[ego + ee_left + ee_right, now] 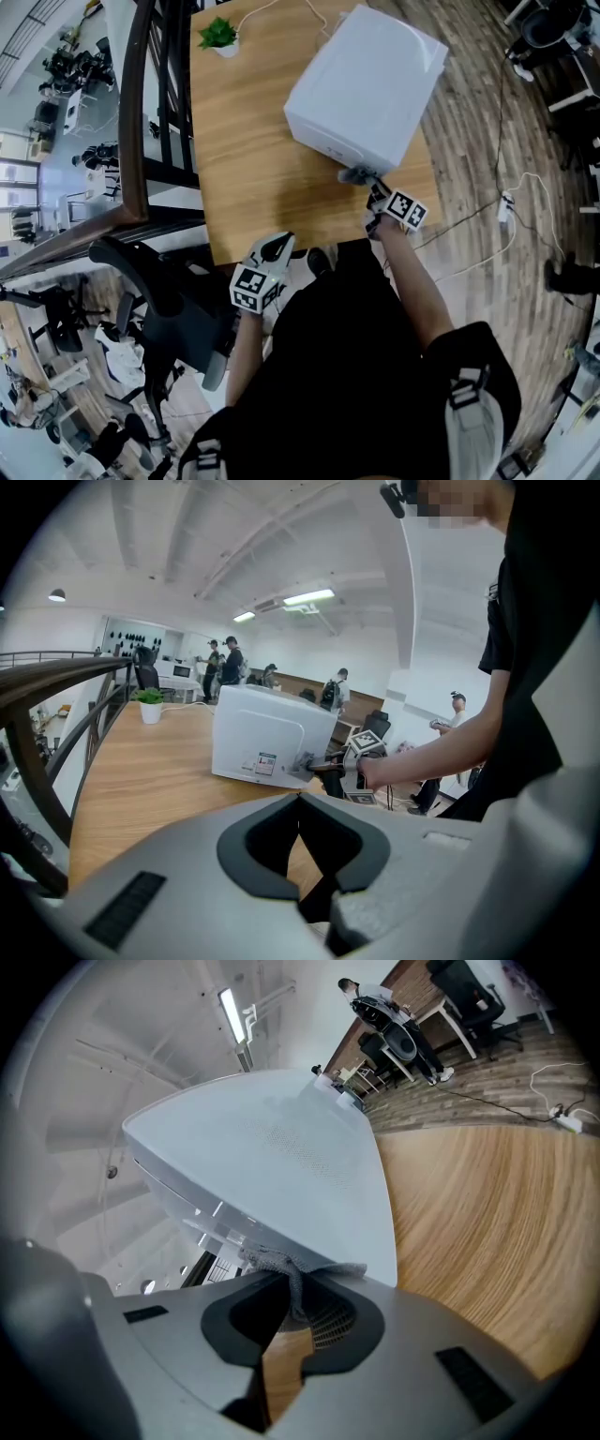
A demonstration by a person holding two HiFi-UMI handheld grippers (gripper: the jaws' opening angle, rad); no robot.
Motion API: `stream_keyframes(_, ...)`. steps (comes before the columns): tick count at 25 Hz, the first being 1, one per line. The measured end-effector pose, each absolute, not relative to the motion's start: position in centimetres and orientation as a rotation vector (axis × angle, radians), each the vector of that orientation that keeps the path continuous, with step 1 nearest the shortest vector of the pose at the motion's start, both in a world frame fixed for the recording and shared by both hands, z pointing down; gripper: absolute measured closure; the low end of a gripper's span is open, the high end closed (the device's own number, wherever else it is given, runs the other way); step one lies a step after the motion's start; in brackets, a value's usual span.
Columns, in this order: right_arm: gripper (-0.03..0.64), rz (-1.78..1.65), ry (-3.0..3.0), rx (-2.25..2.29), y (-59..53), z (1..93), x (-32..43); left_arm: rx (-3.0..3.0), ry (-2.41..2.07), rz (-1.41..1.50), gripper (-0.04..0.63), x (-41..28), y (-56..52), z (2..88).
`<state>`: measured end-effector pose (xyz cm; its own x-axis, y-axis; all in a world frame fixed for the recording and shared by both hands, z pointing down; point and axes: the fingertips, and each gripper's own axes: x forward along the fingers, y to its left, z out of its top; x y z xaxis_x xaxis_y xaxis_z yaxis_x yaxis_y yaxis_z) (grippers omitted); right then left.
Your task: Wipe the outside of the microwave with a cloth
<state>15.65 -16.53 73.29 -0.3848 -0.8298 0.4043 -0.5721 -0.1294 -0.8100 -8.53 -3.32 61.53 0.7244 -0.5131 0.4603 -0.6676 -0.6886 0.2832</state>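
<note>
A person's left gripper (277, 248) hangs at the near edge of the wooden table (244, 169), its jaws pressed together on nothing and well apart from the work. Beyond it, the right gripper (377, 194) pinches a bunched grey cloth (356, 174), and its own view shows the fabric drawn down between the two jaws. The cloth touches the near lower corner of the white microwave (366, 84), which sits skewed on the table's far right part. From the fingers, the oven lies straight ahead and rises away from them. Its near face, which carries a small label, runs off to the person's left from the point of contact. A sideways sweep along that face looks like the next stroke. The right hand is clearly the nearer one and the only one equipped for it. Farther back, a small potted plant (220, 36) stands by the table's far edge, with a white cable (281, 7) trailing beside it.
</note>
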Motion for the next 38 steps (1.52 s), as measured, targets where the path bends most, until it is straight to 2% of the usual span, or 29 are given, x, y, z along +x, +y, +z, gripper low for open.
stream_keyframes(17, 0.58, -1.527, 1.964, -1.526, -19.2, 73.3, 12.0, 2.45, -0.991, 0.459, 0.594, -10.6, -3.0, 62.0)
stream_keyframes(38, 0.58, -1.542, 1.95, -1.386, -25.4, 72.8, 4.0, 2.339, -1.145, 0.452, 0.594, -14.0, -2.5, 61.8)
